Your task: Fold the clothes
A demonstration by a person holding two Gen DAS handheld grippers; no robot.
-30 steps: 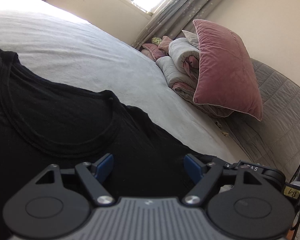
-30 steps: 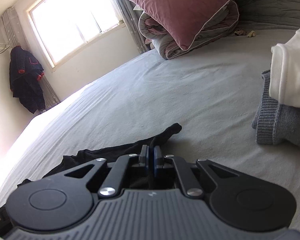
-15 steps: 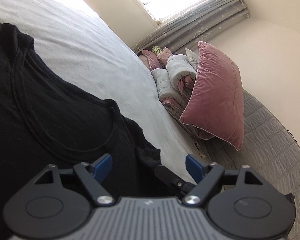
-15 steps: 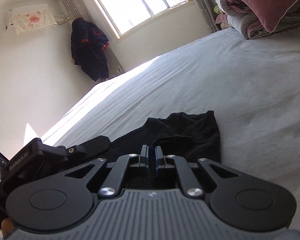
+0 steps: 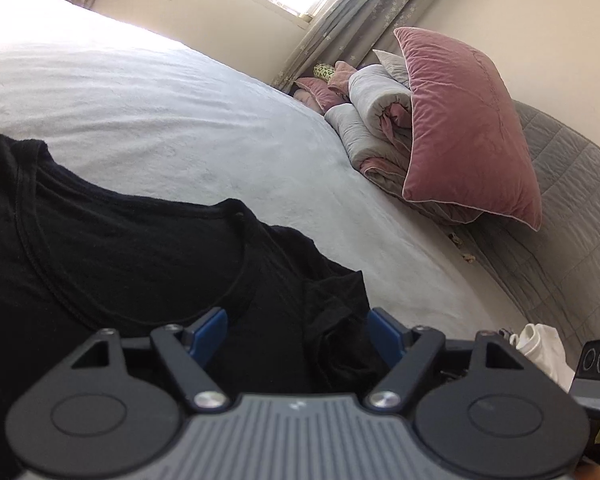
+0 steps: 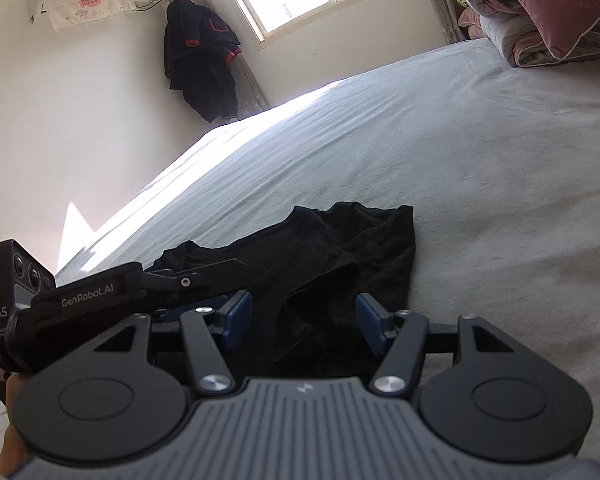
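Black T-shirt (image 5: 132, 248) lies on the bed (image 5: 180, 120) near its close edge, neckline flat, one sleeve doubled inward over the body. Left gripper (image 5: 298, 330) and right gripper (image 6: 304, 316) both hang just above the cloth, jaws spread and holding nothing. Judging by that, a sleeve fold is in hand; next calls for pinching an edge cleanly, single layer.

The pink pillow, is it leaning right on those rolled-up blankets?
Touching. In the left wrist view the pink pillow rests against the rolled grey blankets, its lower edge overlapping them with no gap showing.
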